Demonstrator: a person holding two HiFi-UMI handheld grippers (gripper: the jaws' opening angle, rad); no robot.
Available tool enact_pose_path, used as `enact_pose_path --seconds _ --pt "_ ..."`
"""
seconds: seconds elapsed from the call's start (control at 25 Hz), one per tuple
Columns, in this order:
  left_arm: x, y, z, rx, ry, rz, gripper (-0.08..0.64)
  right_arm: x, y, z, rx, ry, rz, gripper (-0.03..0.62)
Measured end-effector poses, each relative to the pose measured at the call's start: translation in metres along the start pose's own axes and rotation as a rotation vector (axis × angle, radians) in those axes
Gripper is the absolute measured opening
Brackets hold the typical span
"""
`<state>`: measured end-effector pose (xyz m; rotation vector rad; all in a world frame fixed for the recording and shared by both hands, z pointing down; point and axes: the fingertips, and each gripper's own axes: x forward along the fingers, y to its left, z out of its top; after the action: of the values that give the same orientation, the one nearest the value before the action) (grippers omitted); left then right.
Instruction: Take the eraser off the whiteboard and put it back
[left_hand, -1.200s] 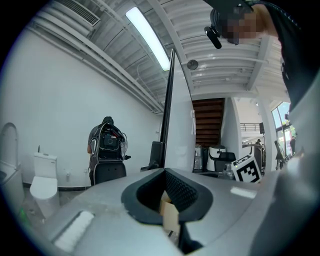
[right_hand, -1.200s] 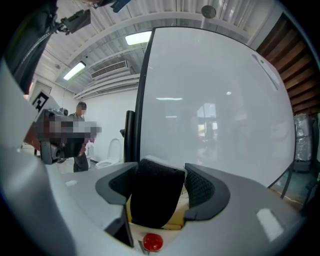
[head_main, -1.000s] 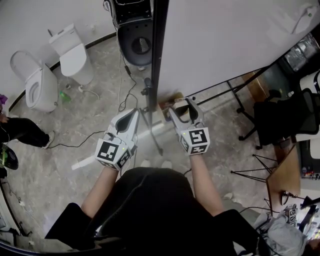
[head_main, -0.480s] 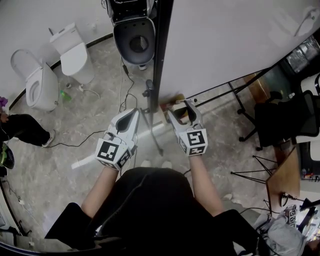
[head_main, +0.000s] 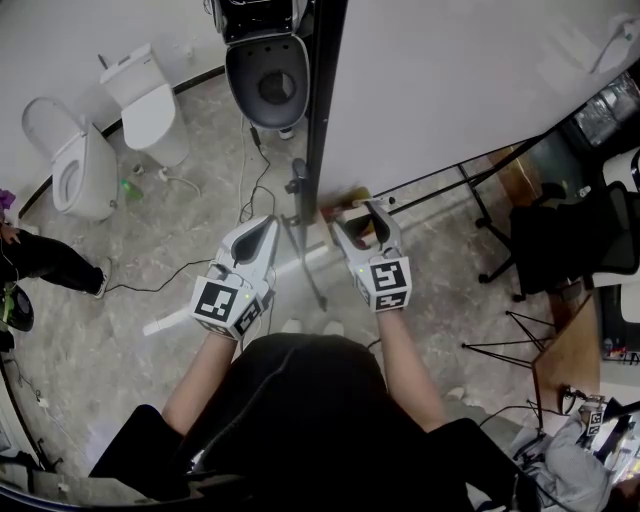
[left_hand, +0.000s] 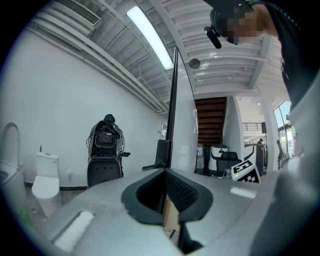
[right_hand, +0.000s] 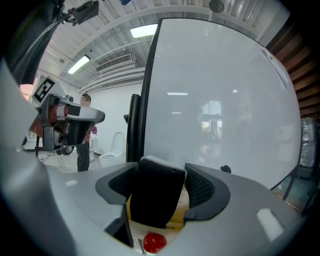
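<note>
The whiteboard (head_main: 450, 90) stands edge-on ahead of me, its black frame (head_main: 318, 100) running down the middle of the head view. My right gripper (head_main: 362, 222) is held level just before the board's lower edge. The black felt eraser (right_hand: 155, 195) stands upright between its pads, and the jaws are shut on it; the white board (right_hand: 220, 100) fills the view behind. My left gripper (head_main: 255, 243) hangs beside it, left of the frame, with its jaws together and nothing in them (left_hand: 167, 195).
Two white toilets (head_main: 75, 170) (head_main: 150, 105) stand on the floor at the left, and a black machine (head_main: 265, 80) behind the board's frame. Cables (head_main: 190, 270) trail over the floor. The board's stand legs (head_main: 470, 180), an office chair (head_main: 570, 240) and a desk (head_main: 570, 350) are at the right.
My right gripper has shifted a little to the left with the eraser in it. The left gripper has stayed where it was.
</note>
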<state>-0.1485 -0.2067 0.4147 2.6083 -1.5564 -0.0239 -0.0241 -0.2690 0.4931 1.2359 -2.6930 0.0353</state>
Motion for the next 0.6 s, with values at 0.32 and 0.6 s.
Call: enact_pose_path --seconds 0.32,0.6 --pt "-0.0001 0.0017 0.0015 0.0 -0.003 0.005 0.003 0.0034 0.0027 -0.0041 -0.009 0.017 0.007 0.301" --pt "-0.0016 -0.0006 0.0 0.0 0.005 -0.004 0.003 0.0047 0.0025 -0.0039 -0.015 0.027 0.007 0.305"
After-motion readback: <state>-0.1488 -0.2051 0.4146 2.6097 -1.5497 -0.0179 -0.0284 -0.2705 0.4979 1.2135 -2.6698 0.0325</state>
